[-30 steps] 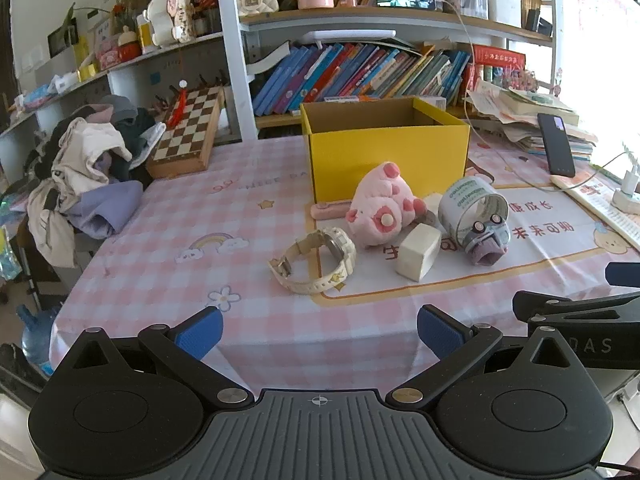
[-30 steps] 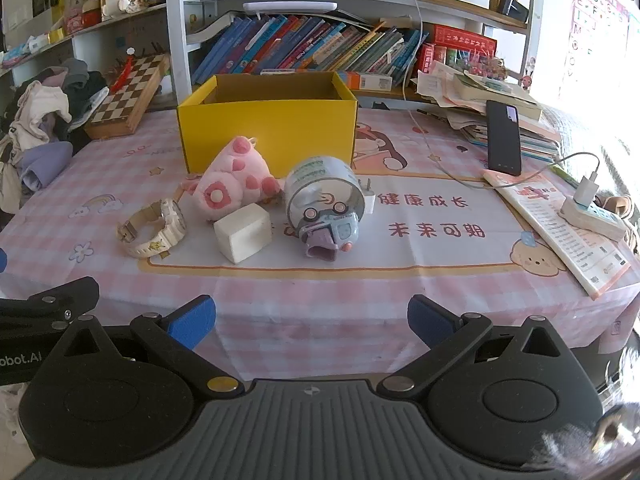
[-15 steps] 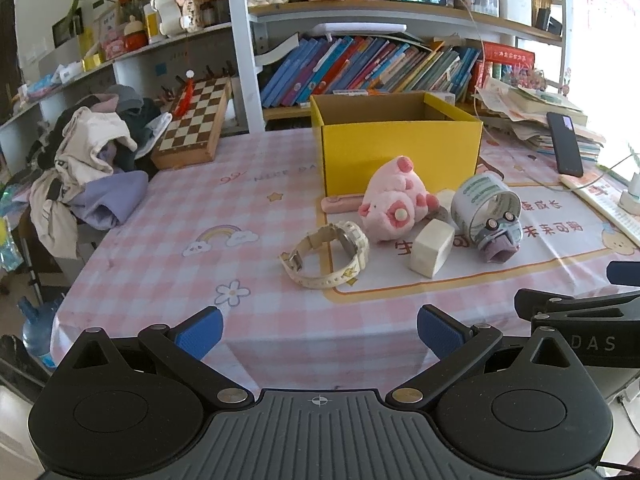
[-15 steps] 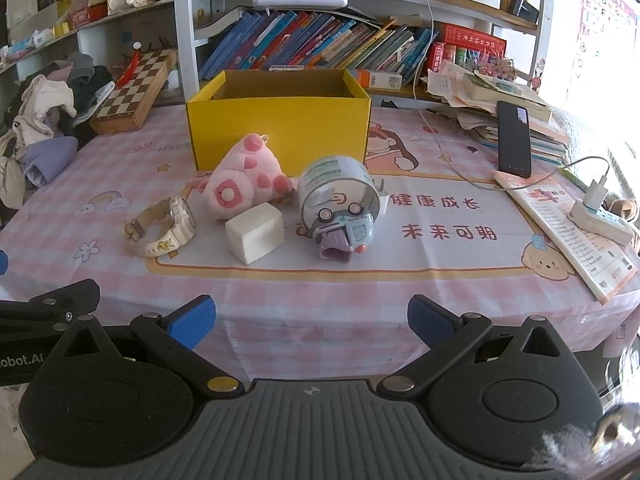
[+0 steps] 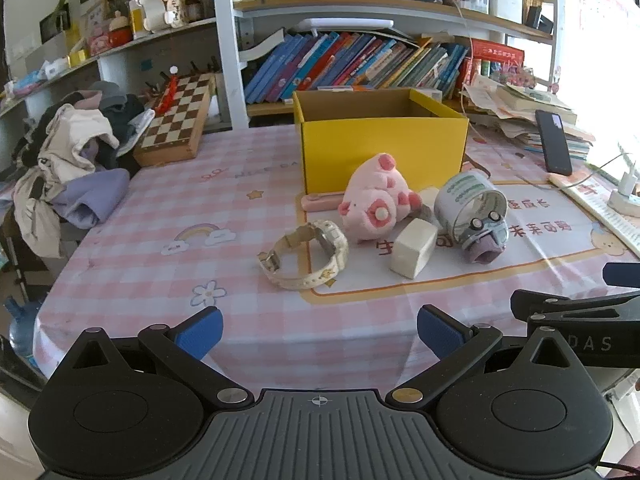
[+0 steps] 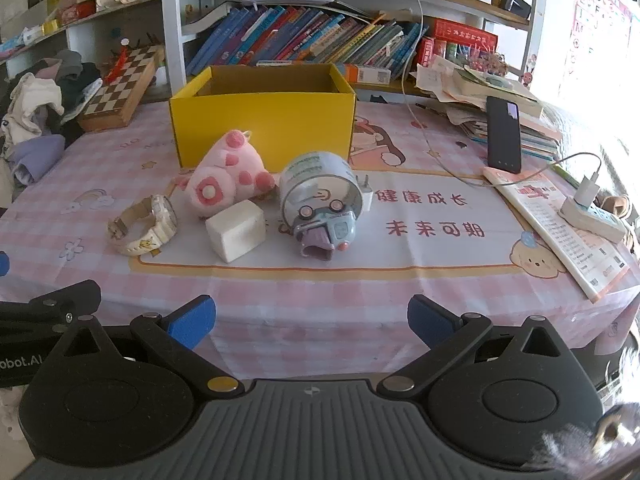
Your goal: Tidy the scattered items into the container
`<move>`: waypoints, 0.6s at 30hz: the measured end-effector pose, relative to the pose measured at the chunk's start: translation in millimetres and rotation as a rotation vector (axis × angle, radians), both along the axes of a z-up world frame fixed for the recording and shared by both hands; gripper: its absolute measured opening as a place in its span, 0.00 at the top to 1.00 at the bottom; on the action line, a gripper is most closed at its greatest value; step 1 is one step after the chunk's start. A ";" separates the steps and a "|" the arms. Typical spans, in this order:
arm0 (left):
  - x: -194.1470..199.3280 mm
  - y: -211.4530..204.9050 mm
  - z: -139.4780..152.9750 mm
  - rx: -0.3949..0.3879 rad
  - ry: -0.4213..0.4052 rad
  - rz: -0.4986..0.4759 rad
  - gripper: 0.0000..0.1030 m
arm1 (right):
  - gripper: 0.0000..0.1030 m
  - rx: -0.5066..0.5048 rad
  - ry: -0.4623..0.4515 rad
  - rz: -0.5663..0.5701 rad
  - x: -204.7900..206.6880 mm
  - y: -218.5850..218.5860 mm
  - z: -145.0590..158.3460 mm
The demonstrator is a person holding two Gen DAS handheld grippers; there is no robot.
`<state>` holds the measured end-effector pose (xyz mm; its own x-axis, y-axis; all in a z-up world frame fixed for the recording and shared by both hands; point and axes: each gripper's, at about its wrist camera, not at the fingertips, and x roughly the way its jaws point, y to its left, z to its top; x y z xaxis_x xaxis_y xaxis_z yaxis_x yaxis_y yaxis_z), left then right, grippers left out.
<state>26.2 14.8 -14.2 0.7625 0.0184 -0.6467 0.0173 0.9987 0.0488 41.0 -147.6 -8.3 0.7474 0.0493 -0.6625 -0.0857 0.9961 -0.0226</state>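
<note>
An open yellow cardboard box stands mid-table. In front of it lie a pink plush pig, a cream wristwatch, a white block, a tape roll and a small grey toy car. A pink flat item lies by the box's base. My left gripper is open and empty, near the table's front edge. My right gripper is open and empty beside it.
A chessboard and a heap of clothes are at the back left. A phone, stacked papers, a booklet and a power strip with cable are at the right. Bookshelves stand behind the table.
Both grippers have drawn slightly back and up from the table, so the items look a little farther. Nothing on the table has moved. Both stay open.
</note>
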 end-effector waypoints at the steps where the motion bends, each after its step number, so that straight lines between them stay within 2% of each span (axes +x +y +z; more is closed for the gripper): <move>1: 0.7 -0.5 -0.1 -0.001 0.001 -0.001 0.00 | 0.00 0.001 0.001 -0.002 0.4 -1.2 -0.3; 8: 5.0 -3.4 -0.8 0.008 0.011 -0.009 0.00 | 0.00 0.013 0.006 -0.018 4.6 -7.3 -0.8; 15: 6.3 4.2 -1.1 -0.015 0.020 0.032 0.00 | 0.00 0.026 -0.007 -0.043 5.3 -15.1 0.6; 18: 3.7 3.6 0.9 -0.005 -0.001 0.040 0.00 | 0.00 0.041 -0.025 -0.052 3.0 -18.6 1.7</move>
